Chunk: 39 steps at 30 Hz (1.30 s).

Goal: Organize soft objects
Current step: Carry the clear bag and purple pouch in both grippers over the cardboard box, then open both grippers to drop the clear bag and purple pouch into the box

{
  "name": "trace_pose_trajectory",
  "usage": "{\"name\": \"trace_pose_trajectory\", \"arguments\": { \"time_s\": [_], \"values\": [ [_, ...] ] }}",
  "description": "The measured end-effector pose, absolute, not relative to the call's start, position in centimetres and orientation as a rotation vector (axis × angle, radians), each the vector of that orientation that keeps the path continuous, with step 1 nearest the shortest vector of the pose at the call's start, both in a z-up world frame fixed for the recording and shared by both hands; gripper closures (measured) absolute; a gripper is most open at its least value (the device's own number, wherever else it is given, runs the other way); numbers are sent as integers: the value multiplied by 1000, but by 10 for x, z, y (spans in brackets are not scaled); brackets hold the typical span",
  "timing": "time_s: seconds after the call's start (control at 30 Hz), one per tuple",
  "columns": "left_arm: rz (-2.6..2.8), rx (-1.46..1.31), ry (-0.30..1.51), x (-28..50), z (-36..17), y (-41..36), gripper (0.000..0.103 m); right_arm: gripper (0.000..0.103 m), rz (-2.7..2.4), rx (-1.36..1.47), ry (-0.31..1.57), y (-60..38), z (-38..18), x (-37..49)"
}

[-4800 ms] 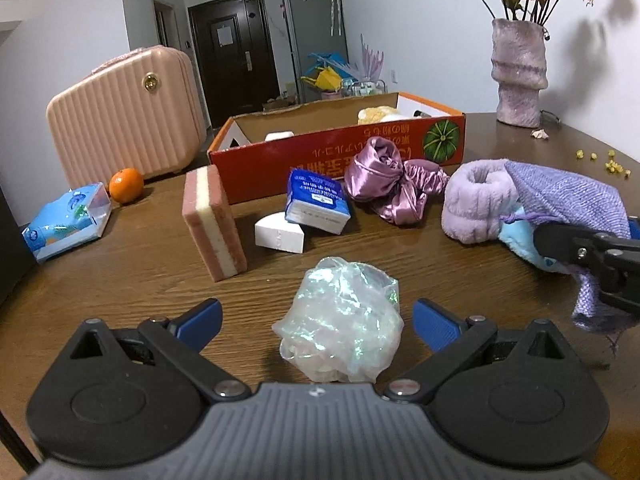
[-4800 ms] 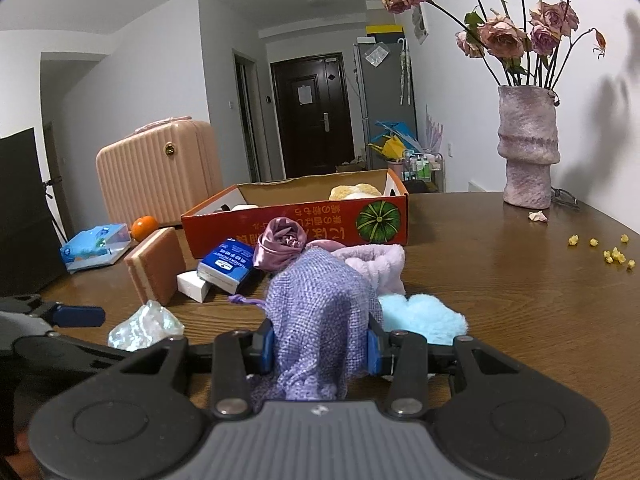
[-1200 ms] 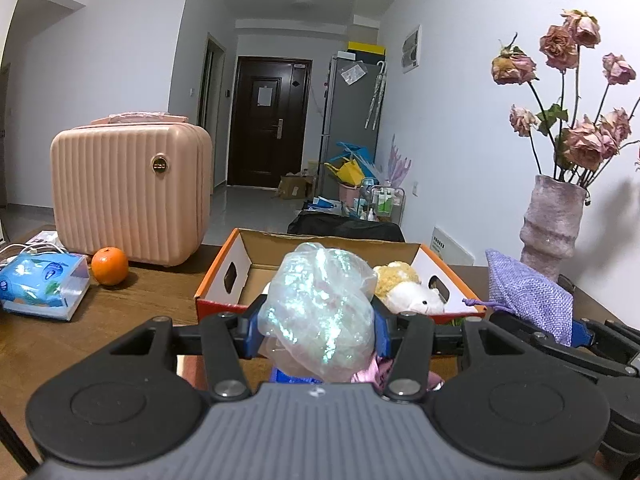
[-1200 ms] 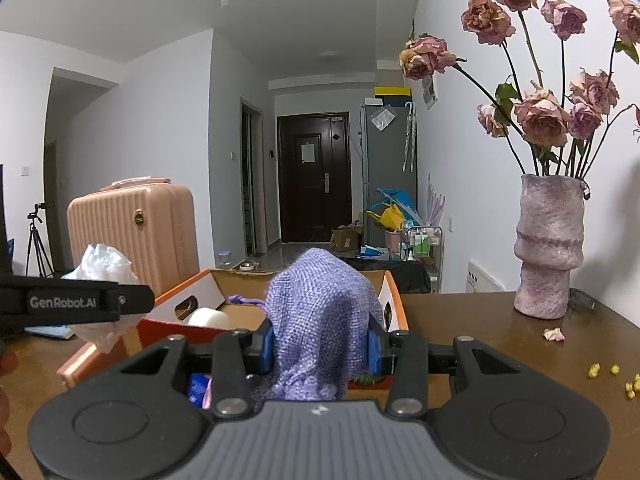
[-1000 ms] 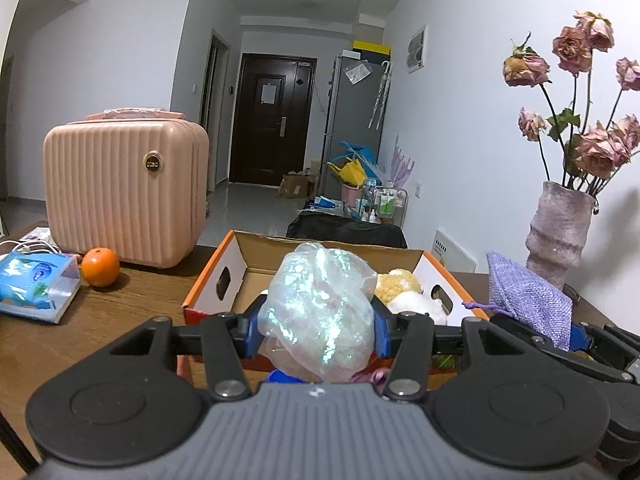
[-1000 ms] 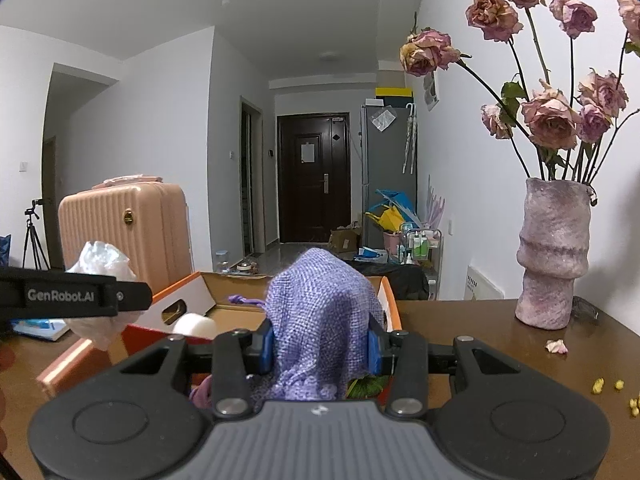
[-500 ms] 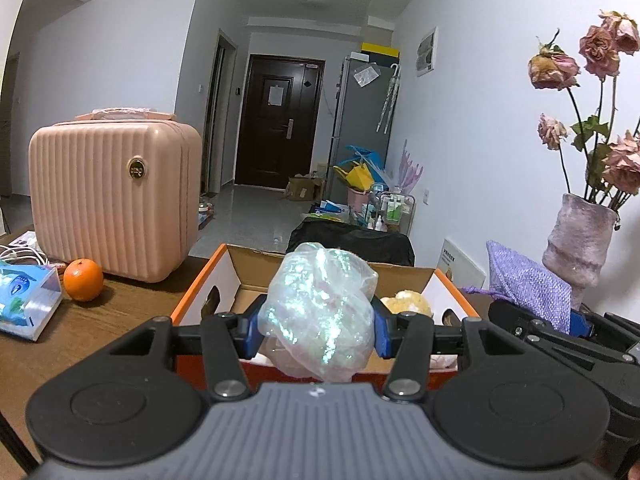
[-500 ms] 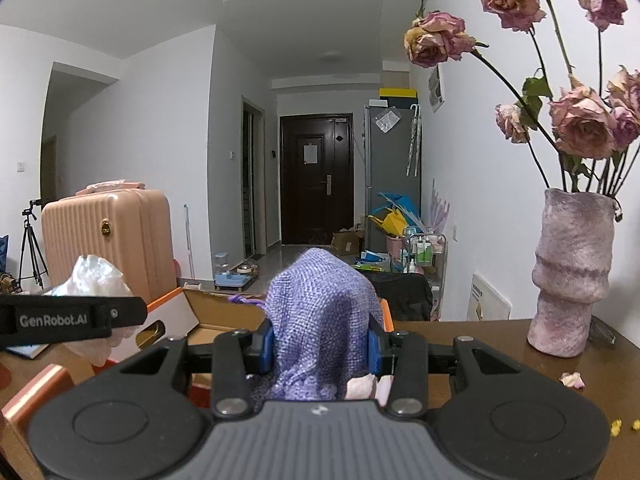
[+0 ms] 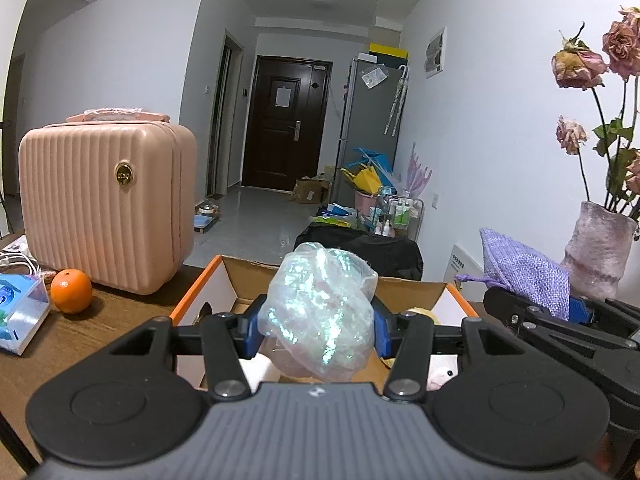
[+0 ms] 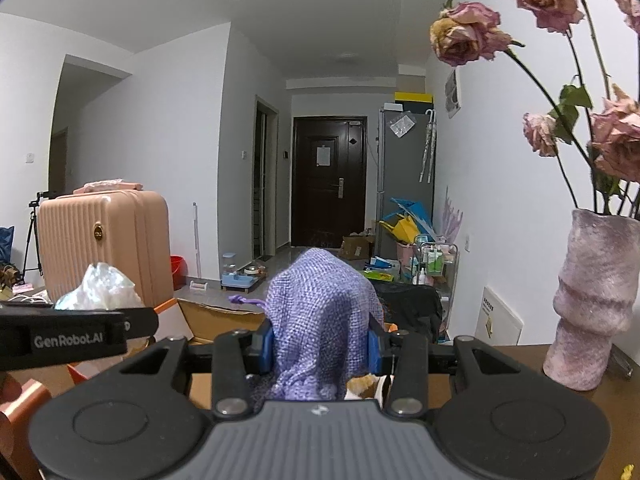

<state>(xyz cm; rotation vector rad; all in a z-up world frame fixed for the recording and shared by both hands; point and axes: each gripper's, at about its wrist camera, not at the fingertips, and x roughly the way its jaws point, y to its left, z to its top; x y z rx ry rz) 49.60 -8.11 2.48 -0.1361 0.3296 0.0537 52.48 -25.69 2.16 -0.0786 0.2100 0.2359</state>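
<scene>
**Two grippers, two soft things, one box**

Grippers number two, and each is clamped on one soft item. The left gripper (image 9: 316, 326) pinches a crumpled iridescent bag (image 9: 320, 312) between its two blue pads, holding it in the air above the near edge of the box (image 9: 196, 292). The right gripper (image 10: 320, 344) squeezes a purple woven pouch (image 10: 320, 316) the same way — its drawstring knot sticks out to the left — and it too hangs over the box, to the right of the bag.

One box, orange outside with plain cardboard flaps, sits open on the wooden table (image 9: 80, 340). Inside, a yellowish plush (image 9: 420, 314) and something white and pinkish show in part below the gripper; what else lies in there I cannot tell.

On the table to the left: one pink suitcase (image 9: 104, 204), one orange (image 9: 71, 291) just in front of it, one blue tissue pack (image 9: 20, 312). On the right stands one vase (image 10: 596, 304) of dried roses — six or so blooms, some cut off by the frame.
</scene>
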Motion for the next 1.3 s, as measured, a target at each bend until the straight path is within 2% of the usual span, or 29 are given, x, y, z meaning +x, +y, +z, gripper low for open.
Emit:
{"name": "trace_pose_trajectory", "arguments": {
  "time_s": [1.3],
  "values": [
    [279, -151, 432, 568, -1, -79, 51, 62, 282, -80, 361, -237, -2, 603]
  ]
}}
